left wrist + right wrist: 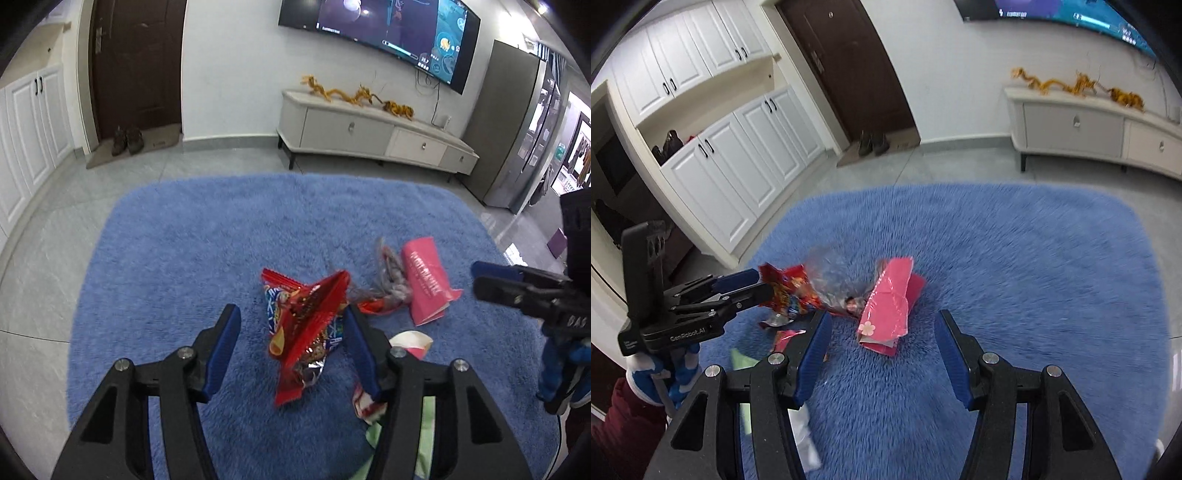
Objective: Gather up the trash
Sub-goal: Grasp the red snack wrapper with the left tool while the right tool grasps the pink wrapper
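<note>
A pile of trash lies on a blue shaggy rug (207, 236). A red snack wrapper (310, 325) stands between the fingers of my left gripper (291, 325), which is open around it. A pink paper bag (424, 284) lies to its right, with a crumpled clear wrapper (388, 280) between them. In the right wrist view my right gripper (882, 328) is open, just short of the pink paper bag (890, 310). The red wrapper (786, 284) and my left gripper (753, 284) show at the left there. My right gripper (480, 277) shows at the right edge of the left wrist view.
Smaller scraps lie near me: a white and pink piece (410, 343), a light green sheet (421, 443), a white scrap (805, 439). A TV cabinet (369, 136) stands behind the rug, white cupboards (731, 166) on the left, a dark door (136, 70) with shoes (127, 140).
</note>
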Tool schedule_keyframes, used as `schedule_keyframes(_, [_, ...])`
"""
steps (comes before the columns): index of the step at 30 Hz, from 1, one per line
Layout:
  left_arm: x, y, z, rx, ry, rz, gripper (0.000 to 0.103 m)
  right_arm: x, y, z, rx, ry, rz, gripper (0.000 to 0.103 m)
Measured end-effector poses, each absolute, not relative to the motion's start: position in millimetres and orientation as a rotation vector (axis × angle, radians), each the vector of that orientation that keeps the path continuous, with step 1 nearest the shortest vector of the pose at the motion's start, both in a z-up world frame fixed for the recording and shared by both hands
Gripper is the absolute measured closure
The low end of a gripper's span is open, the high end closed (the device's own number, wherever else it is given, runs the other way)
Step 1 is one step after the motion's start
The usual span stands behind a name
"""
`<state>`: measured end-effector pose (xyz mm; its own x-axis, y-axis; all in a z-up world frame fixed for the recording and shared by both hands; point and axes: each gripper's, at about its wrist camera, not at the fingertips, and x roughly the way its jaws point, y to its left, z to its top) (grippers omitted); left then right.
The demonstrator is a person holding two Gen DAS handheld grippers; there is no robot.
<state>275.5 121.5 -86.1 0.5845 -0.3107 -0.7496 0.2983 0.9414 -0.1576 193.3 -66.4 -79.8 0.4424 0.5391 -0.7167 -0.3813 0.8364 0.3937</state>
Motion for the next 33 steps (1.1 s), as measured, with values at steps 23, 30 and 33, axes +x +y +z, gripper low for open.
schedule_keyframes(23, [239, 139, -71, -0.090, 0.829, -0.338, 0.095, 166, -93, -72, 0.309, 0.943, 0.576, 0.072])
schedule_keyframes(30, [181, 151, -46, -0.092, 0.776, -0.322, 0.095, 111, -114, -42, 0.322, 0.880, 0.564, 0.072])
schedule_keyframes(33, [155, 153, -36, -0.101, 0.752, -0.338, 0.095, 86, -122, -32, 0.323, 0.857, 0.552, 0.072])
